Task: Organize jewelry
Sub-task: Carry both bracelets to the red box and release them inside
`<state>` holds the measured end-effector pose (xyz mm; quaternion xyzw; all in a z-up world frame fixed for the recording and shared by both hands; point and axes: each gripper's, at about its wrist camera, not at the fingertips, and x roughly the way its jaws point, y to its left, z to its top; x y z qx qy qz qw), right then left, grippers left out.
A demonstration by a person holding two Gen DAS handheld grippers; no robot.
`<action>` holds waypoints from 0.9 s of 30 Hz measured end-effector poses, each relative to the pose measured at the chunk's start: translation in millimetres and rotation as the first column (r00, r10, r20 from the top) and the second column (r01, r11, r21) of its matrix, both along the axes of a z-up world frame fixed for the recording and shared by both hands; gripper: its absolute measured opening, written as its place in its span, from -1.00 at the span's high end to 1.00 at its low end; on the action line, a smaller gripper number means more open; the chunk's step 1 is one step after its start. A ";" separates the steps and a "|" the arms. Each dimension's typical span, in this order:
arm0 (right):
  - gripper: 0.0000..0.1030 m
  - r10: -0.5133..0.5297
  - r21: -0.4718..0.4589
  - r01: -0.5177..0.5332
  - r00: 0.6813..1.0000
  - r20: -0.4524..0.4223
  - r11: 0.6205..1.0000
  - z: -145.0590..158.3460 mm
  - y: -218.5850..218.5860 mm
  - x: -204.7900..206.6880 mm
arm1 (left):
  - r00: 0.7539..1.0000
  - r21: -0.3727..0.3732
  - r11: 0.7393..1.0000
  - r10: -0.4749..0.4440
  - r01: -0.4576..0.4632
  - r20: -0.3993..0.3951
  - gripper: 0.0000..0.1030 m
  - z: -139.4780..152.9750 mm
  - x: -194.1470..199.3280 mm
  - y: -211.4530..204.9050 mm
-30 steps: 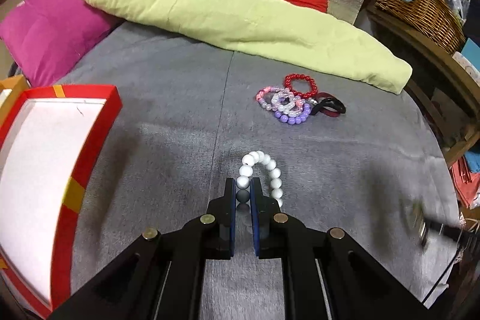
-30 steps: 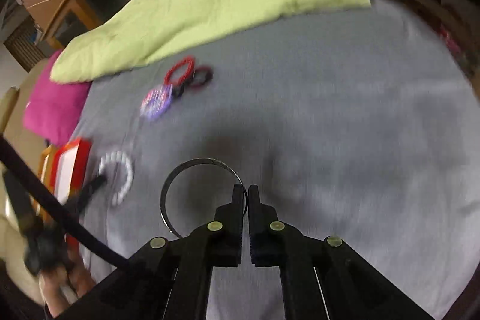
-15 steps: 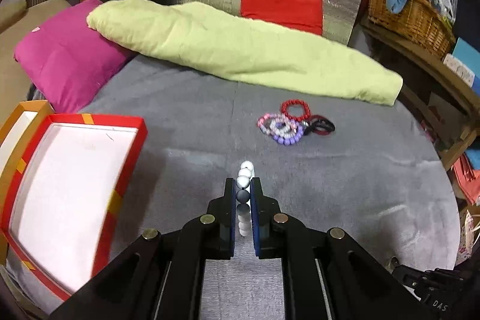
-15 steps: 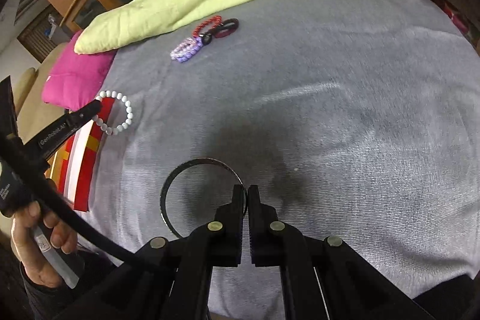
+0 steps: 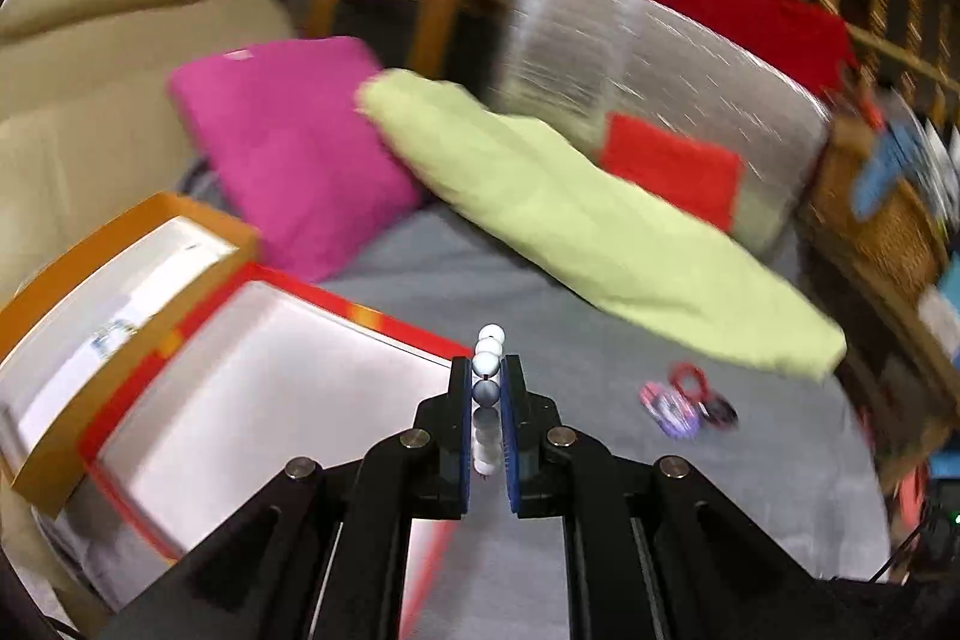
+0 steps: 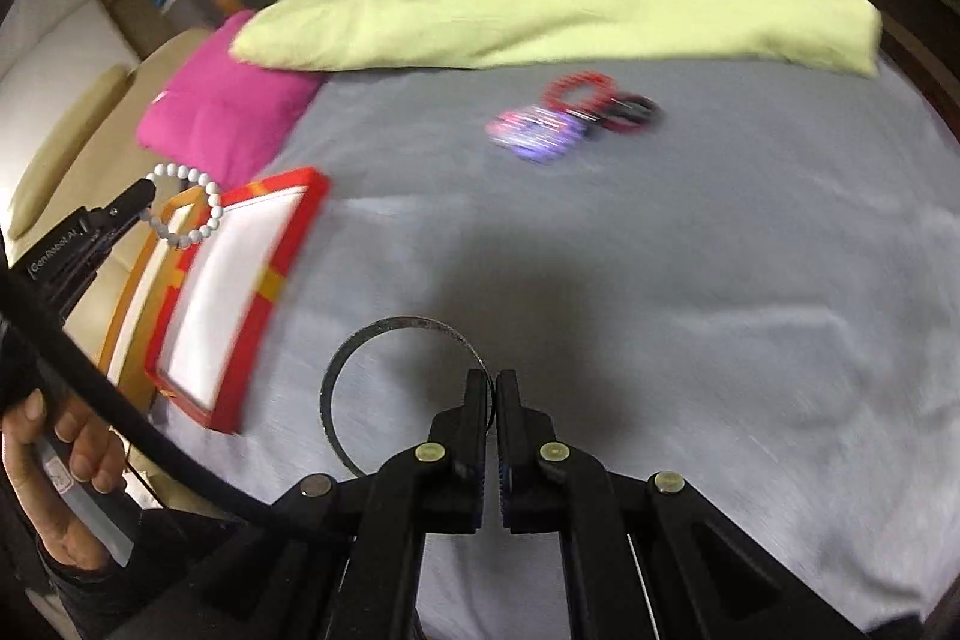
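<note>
My left gripper (image 5: 486,382) is shut on a white bead bracelet (image 5: 487,361), held in the air at the near right edge of the open red box (image 5: 252,376) with its white inside. In the right wrist view the same bracelet (image 6: 186,208) hangs from the left gripper (image 6: 144,189) over the red box (image 6: 240,292). My right gripper (image 6: 493,388) is shut on a thin dark metal bangle (image 6: 360,346), held above the grey bed cover. A pile of red, purple, pink and black bracelets (image 5: 684,400) lies on the cover; it also shows in the right wrist view (image 6: 570,118).
An orange box (image 5: 96,304) with a white inside stands beside the red one. A magenta cushion (image 5: 294,148) and a long yellow-green pillow (image 5: 576,220) lie at the back of the bed. A wicker basket (image 5: 882,226) stands at the right. A beige sofa (image 5: 84,100) is at the left.
My left gripper has carried the white bracelet left and up toward the red box. My right gripper keeps hold of the bangle and has shifted its view left, toward the box.
</note>
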<state>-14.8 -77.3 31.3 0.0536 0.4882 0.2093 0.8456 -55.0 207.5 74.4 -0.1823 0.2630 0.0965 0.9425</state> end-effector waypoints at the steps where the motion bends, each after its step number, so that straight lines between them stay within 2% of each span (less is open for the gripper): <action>1: 0.94 0.027 0.004 -0.027 1.000 0.013 1.000 5.0 15.7 4.8 | 1.000 -0.019 0.999 0.031 -0.031 0.002 0.82 0.7 -2.6 14.1; 6: 0.94 0.120 0.028 -0.122 0.991 0.058 0.992 21.5 82.8 21.2 | 0.994 -0.110 0.988 0.107 -0.106 0.000 0.82 -5.2 -12.4 65.7; 12: 0.94 0.200 -0.007 -0.200 0.977 0.071 0.980 15.7 155.9 47.1 | 0.990 -0.229 0.964 0.131 -0.137 -0.042 0.82 -27.7 -16.0 103.6; 16: 0.94 0.238 -0.033 -0.236 0.970 0.056 0.971 -2.0 189.7 61.5 | 0.993 -0.278 0.953 0.107 -0.118 -0.053 0.82 -37.3 -11.0 111.6; 19: 0.94 0.258 -0.047 -0.256 0.965 0.044 0.966 -15.2 206.2 68.8 | 0.998 -0.346 0.936 0.065 -0.066 -0.013 0.82 -39.4 -9.7 115.1; 21: 0.94 0.268 -0.053 -0.267 0.963 0.032 0.962 -23.9 215.4 74.3 | 0.998 -0.347 0.936 0.058 -0.057 -0.009 0.82 -39.2 -8.0 114.8; 23: 0.94 0.278 -0.063 -0.276 0.960 0.023 0.959 -30.6 222.4 78.3 | 0.994 -0.292 0.951 0.084 -0.102 -0.075 0.82 -44.7 -1.9 112.1; 27: 0.94 0.309 -0.081 -0.307 0.951 0.010 0.948 -40.2 240.3 83.2 | 0.964 -0.269 0.943 0.133 -0.195 -0.231 0.82 -70.6 9.7 120.7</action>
